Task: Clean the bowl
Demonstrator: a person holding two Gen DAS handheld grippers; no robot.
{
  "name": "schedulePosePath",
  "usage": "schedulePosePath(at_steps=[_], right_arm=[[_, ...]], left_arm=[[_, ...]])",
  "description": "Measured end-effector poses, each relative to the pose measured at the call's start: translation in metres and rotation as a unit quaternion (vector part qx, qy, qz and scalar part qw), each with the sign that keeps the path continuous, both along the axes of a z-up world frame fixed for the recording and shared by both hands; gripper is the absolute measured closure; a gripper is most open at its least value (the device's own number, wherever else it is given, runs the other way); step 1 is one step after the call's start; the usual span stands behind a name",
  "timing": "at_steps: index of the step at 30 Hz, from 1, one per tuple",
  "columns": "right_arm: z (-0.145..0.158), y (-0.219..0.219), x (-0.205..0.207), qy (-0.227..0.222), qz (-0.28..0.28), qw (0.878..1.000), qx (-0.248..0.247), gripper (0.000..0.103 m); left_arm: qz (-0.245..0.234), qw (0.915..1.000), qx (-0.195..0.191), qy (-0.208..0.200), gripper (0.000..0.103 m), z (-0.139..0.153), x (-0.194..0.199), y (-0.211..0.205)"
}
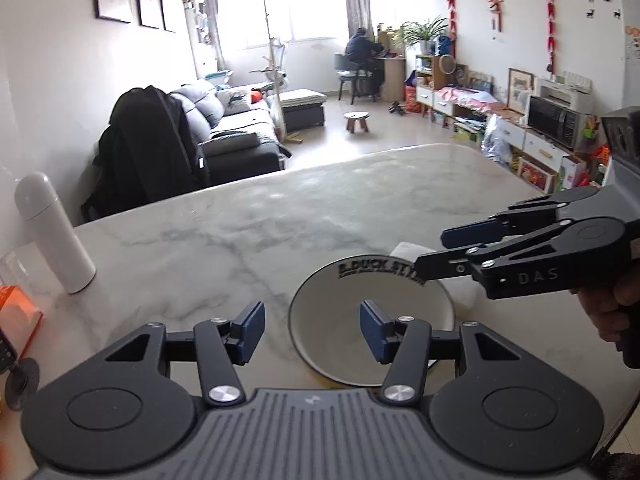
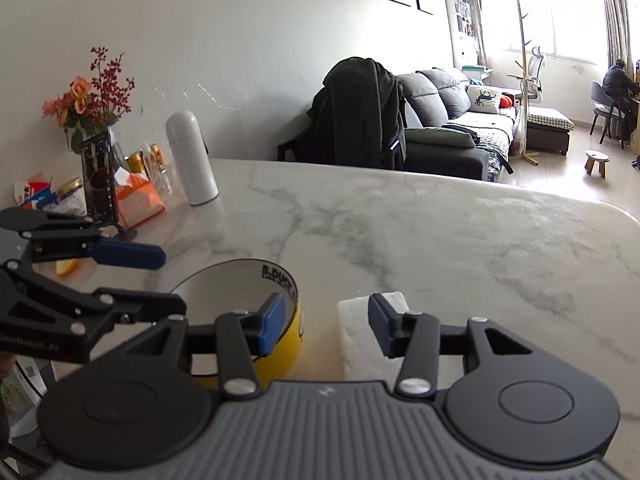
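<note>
Marble surface (image 1: pixel 240 216) holds the bowl (image 1: pixel 372 320) and sponge (image 2: pixel 360 332); both tongs, left (image 1: pixel 312 332) and right (image 2: pixel 326 324), gape empty, so wiping seems finished or unstarted.

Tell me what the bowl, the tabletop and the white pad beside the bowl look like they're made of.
Bowl: likely glazed ceramic or melamine, with a smooth white inside, yellow outside and printed lettering. Tabletop: polished marble or a marble-look slab, grey-veined with a soft sheen. White pad: probably folded paper towel or sponge, matte and soft-edged.
</note>
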State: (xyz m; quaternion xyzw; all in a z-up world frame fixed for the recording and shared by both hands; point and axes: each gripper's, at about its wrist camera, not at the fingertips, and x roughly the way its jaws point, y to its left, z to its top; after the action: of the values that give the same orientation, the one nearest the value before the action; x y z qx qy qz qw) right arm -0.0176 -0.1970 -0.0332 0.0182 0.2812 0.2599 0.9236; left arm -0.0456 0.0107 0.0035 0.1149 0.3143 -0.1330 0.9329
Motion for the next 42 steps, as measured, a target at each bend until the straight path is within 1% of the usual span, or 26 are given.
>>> schedulePosePath(at_steps=[3,5,6,8,10,12,14,16,17,18,19,20,22,26,29,32,35,42], right_arm=[[-0.004,0.007,0.003,0.014,0.002,1.000,0.014,0.053],[-0.006,0.011,0.005,0.020,0.004,1.000,0.017,0.053],[-0.008,0.014,0.006,0.023,0.004,1.000,0.017,0.053],[-0.010,0.017,0.007,0.031,0.003,0.999,0.018,0.053],[-0.013,0.018,0.010,0.039,-0.003,0.999,0.020,0.053],[-0.014,0.018,0.013,0.045,-0.008,0.999,0.027,0.054],[-0.016,0.017,0.016,0.051,-0.012,0.998,0.037,0.055],[-0.018,0.017,0.019,0.058,-0.015,0.997,0.046,0.062],[-0.019,0.017,0.021,0.061,-0.016,0.997,0.051,0.070],[-0.020,0.017,0.022,0.064,-0.017,0.996,0.054,0.075],[-0.021,0.018,0.021,0.066,-0.017,0.996,0.054,0.077],[-0.021,0.019,0.020,0.067,-0.015,0.996,0.054,0.083],[-0.022,0.022,0.018,0.070,-0.013,0.996,0.052,0.083],[-0.019,0.030,0.008,0.055,-0.021,0.998,0.021,0.082],[-0.018,0.033,0.002,0.052,-0.029,0.998,0.009,0.080],[-0.017,0.032,-0.002,0.057,-0.038,0.998,0.011,0.077],[-0.017,0.031,-0.005,0.061,-0.043,0.997,0.012,0.074],[-0.015,0.029,-0.013,0.064,-0.052,0.997,0.008,0.070]], left_arm=[[0.008,0.9997,-0.008,0.021,0.050,-0.008,0.005,0.004],[0.008,0.9992,-0.016,0.034,0.052,-0.013,0.007,0.006],[0.008,0.9988,-0.023,0.043,0.055,-0.016,0.009,0.007],[0.007,0.9978,-0.040,0.053,0.058,-0.020,0.010,0.011],[0.005,0.9965,-0.058,0.060,0.072,-0.022,0.011,0.015],[0.006,0.9959,-0.065,0.063,0.076,-0.022,0.012,0.016],[0.009,0.9961,-0.063,0.061,0.079,-0.022,0.014,0.015],[0.012,0.9965,-0.059,0.058,0.083,-0.022,0.015,0.013],[0.013,0.9967,-0.056,0.057,0.084,-0.022,0.016,0.011],[0.013,0.9971,-0.052,0.055,0.086,-0.023,0.017,0.009],[0.013,0.9974,-0.047,0.052,0.087,-0.023,0.018,0.008],[0.014,0.9977,-0.044,0.051,0.088,-0.023,0.019,0.007],[0.014,0.9981,-0.037,0.047,0.090,-0.024,0.022,0.004],[0.012,0.9985,-0.032,0.042,0.090,-0.026,0.028,0.001],[0.006,0.9991,-0.020,0.036,0.090,-0.027,0.033,-0.004],[0.001,0.9993,-0.013,0.034,0.090,-0.029,0.039,-0.007],[-0.005,0.9992,-0.016,0.035,0.088,-0.029,0.044,-0.009],[-0.022,0.9991,-0.013,0.034,0.083,-0.028,0.054,-0.015]])
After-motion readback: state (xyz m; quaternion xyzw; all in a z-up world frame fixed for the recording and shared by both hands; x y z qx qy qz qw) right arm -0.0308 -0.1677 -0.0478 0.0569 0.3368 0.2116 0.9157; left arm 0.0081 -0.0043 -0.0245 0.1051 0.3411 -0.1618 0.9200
